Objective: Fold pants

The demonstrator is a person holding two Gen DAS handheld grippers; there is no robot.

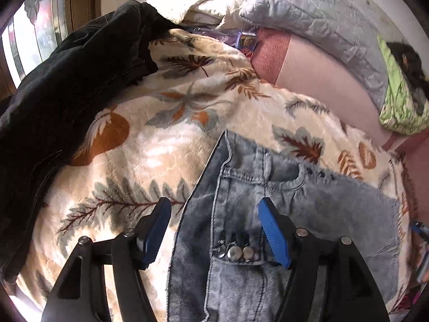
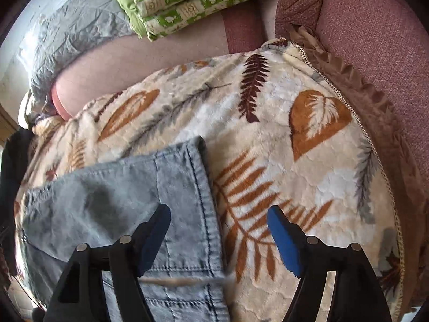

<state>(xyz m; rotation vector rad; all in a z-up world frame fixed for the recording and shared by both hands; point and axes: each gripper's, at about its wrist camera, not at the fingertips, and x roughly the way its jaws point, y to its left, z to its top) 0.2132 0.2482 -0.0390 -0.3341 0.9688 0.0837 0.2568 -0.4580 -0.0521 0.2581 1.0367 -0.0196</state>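
Observation:
Light blue denim pants (image 1: 268, 214) lie on a cream blanket with a leaf print (image 1: 166, 123). In the left wrist view I see the waistband end with metal buttons and a pocket. My left gripper (image 1: 214, 214) is open just above the waistband, holding nothing. In the right wrist view the folded pants (image 2: 128, 201) show a hemmed edge with dark stitching. My right gripper (image 2: 218, 220) is open over that edge, its left finger over the denim and its right finger over the blanket (image 2: 295, 161).
A dark garment (image 1: 67, 86) is heaped at the left of the blanket. A grey quilted pillow (image 1: 335, 26) and a green patterned cloth (image 2: 187, 0) lie at the back. A pink upholstered surface (image 2: 375, 40) borders the blanket on the right.

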